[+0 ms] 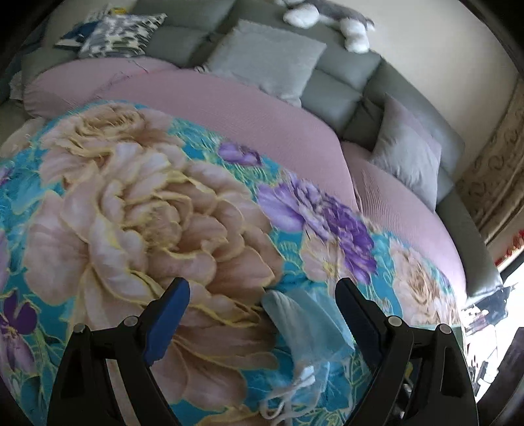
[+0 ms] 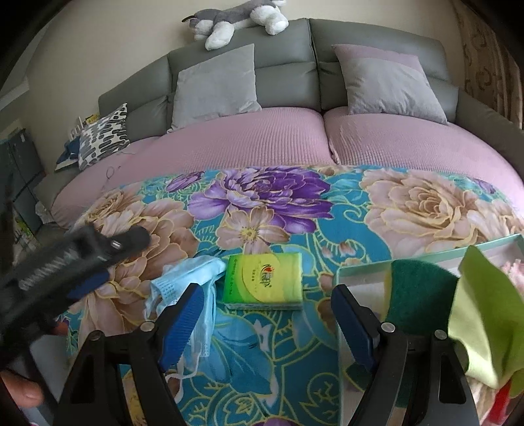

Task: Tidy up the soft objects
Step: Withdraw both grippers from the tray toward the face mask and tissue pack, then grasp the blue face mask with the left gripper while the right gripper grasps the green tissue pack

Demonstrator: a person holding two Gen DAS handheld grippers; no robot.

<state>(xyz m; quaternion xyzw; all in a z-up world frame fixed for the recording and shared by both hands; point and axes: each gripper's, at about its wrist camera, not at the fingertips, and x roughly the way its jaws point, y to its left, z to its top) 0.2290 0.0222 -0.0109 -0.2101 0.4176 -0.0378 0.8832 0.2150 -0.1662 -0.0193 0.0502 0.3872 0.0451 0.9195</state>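
Note:
A light blue face mask [image 1: 308, 331] lies crumpled on the floral blanket [image 1: 147, 203], just inside the right finger of my open, empty left gripper [image 1: 262, 295]. In the right wrist view the mask [image 2: 193, 278] lies by the left finger of my open, empty right gripper [image 2: 265, 300]. A green tissue pack [image 2: 263, 281] lies flat just ahead of the right gripper. A clear box [image 2: 360, 272] at the right holds a green sponge [image 2: 419, 291] and a lime cloth [image 2: 484, 321]. The left gripper [image 2: 85, 259] shows blurred at the left.
The blanket [image 2: 327, 213] covers a pink sofa seat [image 2: 262, 137]. Grey cushions [image 2: 216, 82] lean on the grey backrest. A patterned cushion [image 2: 101, 137] sits far left. A grey and white plush dog [image 2: 239, 16] lies on top of the backrest.

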